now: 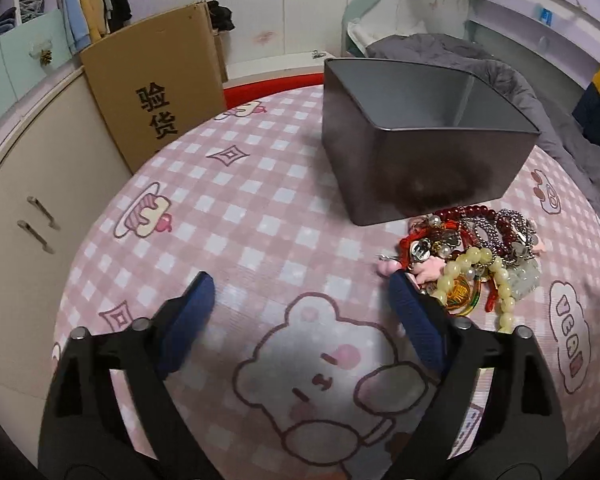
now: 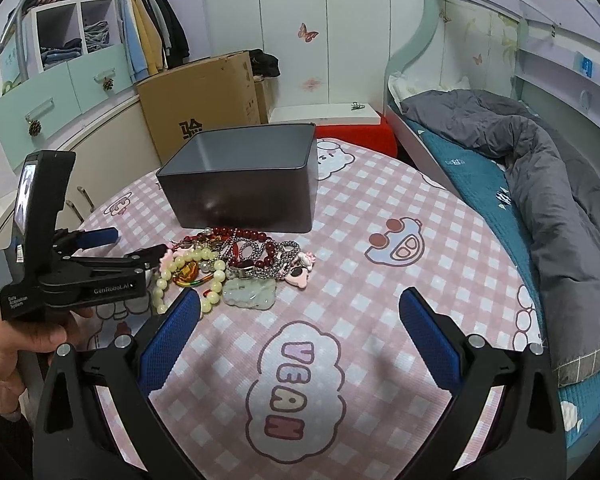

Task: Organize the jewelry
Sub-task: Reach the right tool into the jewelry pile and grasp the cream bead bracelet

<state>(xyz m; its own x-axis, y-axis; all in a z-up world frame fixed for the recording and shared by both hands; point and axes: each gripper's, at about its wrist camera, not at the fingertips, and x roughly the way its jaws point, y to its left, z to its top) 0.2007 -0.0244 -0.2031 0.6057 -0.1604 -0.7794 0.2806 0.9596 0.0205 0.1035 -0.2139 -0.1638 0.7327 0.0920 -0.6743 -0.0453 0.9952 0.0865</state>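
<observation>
A pile of jewelry [image 1: 476, 252] lies on the pink checked cloth, just in front of a dark grey open box [image 1: 416, 136]. The pile holds red beads, silver chains, a pale yellow bead bracelet [image 2: 188, 276] and a pale green jade pendant [image 2: 250, 294]. My left gripper [image 1: 300, 284] is open and empty, its right finger beside the pile's left edge. My right gripper [image 2: 300, 304] is open and empty, just in front of the pile [image 2: 240, 260]. The box [image 2: 244, 180] looks empty in the part that shows. The left gripper also shows in the right wrist view [image 2: 140, 244].
The pink cloth [image 1: 260, 208] covers a table. A cardboard box [image 1: 148, 84] and cream cabinets [image 1: 24, 216] stand at the left. A bed with a grey duvet [image 2: 548, 176] runs along the right. A red stool [image 2: 364, 134] stands behind the table.
</observation>
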